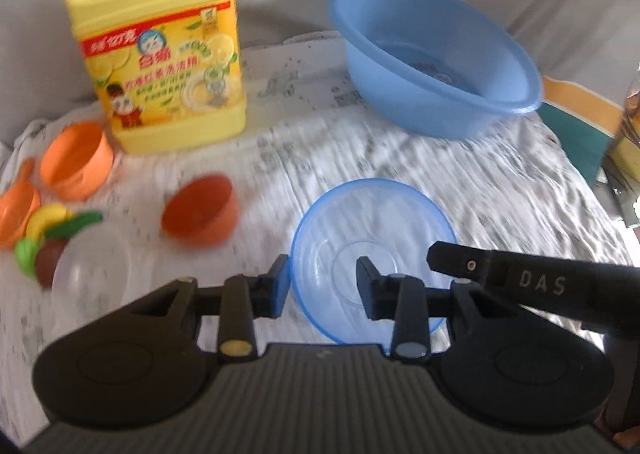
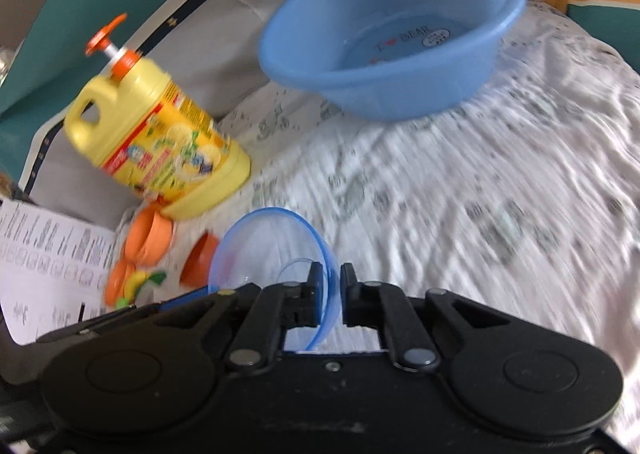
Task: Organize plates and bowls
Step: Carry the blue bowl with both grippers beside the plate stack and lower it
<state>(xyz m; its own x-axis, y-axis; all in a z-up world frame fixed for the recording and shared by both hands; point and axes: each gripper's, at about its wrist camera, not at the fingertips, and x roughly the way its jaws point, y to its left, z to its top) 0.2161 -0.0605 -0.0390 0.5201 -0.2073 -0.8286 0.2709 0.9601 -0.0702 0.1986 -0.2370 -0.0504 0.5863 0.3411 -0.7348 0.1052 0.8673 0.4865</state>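
Note:
A clear blue bowl [image 1: 372, 254] lies on the white cloth. My left gripper [image 1: 322, 286] is open, its fingers straddling the bowl's left rim without closing on it. My right gripper [image 2: 330, 292] has its fingers close on either side of the same bowl's [image 2: 268, 250] right rim; it shows as a black finger [image 1: 520, 278] entering the left wrist view from the right. A large blue basin [image 1: 432, 57] stands beyond, also in the right wrist view [image 2: 392, 29]. A dark orange cup [image 1: 200, 209] and a lighter orange cup [image 1: 76, 161] lie to the left.
A yellow detergent jug [image 1: 160, 49] stands at the back left. Toy fruit [image 1: 52, 238], an orange scoop [image 1: 16, 205] and a clear lid [image 1: 92, 274] lie at the left edge. A printed sheet [image 2: 52, 262] lies at the far left. The white cloth [image 1: 480, 181] covers the surface.

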